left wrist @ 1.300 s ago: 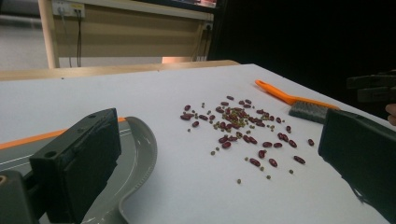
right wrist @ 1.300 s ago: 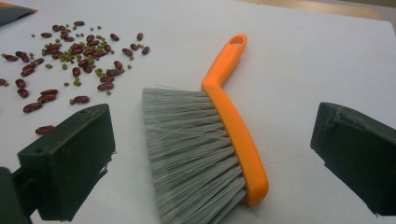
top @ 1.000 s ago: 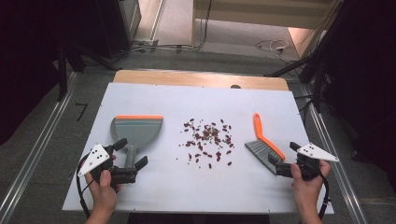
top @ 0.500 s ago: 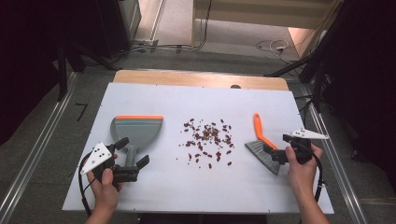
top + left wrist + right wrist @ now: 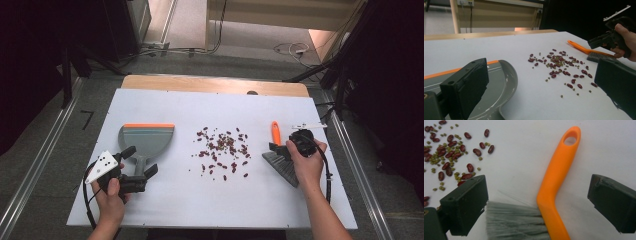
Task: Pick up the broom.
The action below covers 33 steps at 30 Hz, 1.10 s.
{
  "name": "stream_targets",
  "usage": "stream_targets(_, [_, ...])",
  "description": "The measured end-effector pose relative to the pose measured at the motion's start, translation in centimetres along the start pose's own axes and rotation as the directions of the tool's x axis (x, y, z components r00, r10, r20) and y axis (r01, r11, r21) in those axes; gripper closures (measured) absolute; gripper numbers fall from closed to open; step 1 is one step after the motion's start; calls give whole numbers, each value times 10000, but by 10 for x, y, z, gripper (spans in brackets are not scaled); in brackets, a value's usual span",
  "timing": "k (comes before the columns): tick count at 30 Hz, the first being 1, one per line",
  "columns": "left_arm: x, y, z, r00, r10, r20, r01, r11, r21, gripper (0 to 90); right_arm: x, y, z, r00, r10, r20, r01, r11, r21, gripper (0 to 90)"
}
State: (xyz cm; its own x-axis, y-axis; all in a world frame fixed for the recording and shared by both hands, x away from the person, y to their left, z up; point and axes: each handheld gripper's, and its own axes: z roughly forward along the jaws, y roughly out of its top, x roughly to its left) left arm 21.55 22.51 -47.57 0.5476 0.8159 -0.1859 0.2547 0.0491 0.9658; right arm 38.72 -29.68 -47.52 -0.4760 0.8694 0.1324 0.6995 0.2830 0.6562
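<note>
On the white table (image 5: 165,210), the right gripper (image 5: 278,149) has swung in over the brush (image 5: 554,182), jaws wide astride its orange handle, so a grasp looks imminent. Left gripper (image 5: 140,162) waits, jaws wide, at the dustpan (image 5: 146,140) handle; beans (image 5: 222,147) lie scattered between.

Glossy grey plastic dustpan (image 5: 499,82), smooth orange plastic brush (image 5: 556,182), matt white table (image 5: 200,107)
</note>
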Motion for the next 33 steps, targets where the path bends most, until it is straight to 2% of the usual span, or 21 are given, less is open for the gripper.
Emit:
stream_targets(3, [2, 0, 2, 10000, -23, -96, 23, 10000, 50, 5, 3, 9, 8, 9996, -24, 282, 14, 9993, 363, 68])
stream_targets(6, [1, -1, 4, 9999, 99, -107, -97, 9999, 120, 5, 6, 13, 12, 9992, 68, 385, -80, 9995, 321, 192])
stream_targets(11, [2, 1, 4, 9998, 32, -173, -32, 10000, 23, 5, 9, 18, 23, 9936, 152, 1119, -259, 9952, 946, 301])
stream_targets(14, [3, 1, 7, 9999, 8, -161, -8, 10000, 43, 5, 16, 17, 30, 9775, -452, 2062, 164, 9901, 1391, 378])
stream_targets(15, [2, 1, 9, 9999, 38, -160, -36, 9999, 122, 5, 18, 15, 30, 9744, -539, 2183, 240, 9902, 1373, 390])
stream_targets(16, [1, 0, 9, 9999, 77, -147, -75, 9998, 187, 6, 18, 14, 29, 9740, -474, 2215, 179, 9909, 1335, 406])
stream_targets(18, [0, 0, 8, 9998, 114, -144, -111, 9997, 216, 5, 16, 13, 27, 9774, 16, 2113, -303, 9907, 1329, 450])
stream_targets(20, [-2, 1, 6, 9998, 160, -156, -157, 9997, 191, 5, 17, 13, 23, 9751, 67, 2217, -451, 9847, 1685, 458])
stream_targets(25, [-6, 2, 6, 9995, 287, -164, -283, 9993, 228, 5, 18, 9, 18, 9760, -40, 2178, -414, 9783, 2031, 476])
stream_targets(26, [-6, 1, 6, 9994, 316, -132, -312, 9992, 241, 5, 19, 8, 18, 9762, 14, 2169, -458, 9787, 2000, 494])
stream_targets(29, [-10, 5, 5, 9999, 161, 16, -161, 9998, 136, 5, 15, 7, 16, 9765, 182, 2146, -584, 9815, 1826, 642])
stream_targets(30, [-12, 7, 4, 9999, 149, 45, -150, 9999, 67, 5, 12, 6, 15, 9783, 393, 2035, -751, 9824, 1713, 660])
stream_targets(33, [-18, 11, 6, 9991, 407, 129, -408, 9991, 70, 5, 8, 4, 14, 9820, 571, 1799, -859, 9840, 1562, 663])
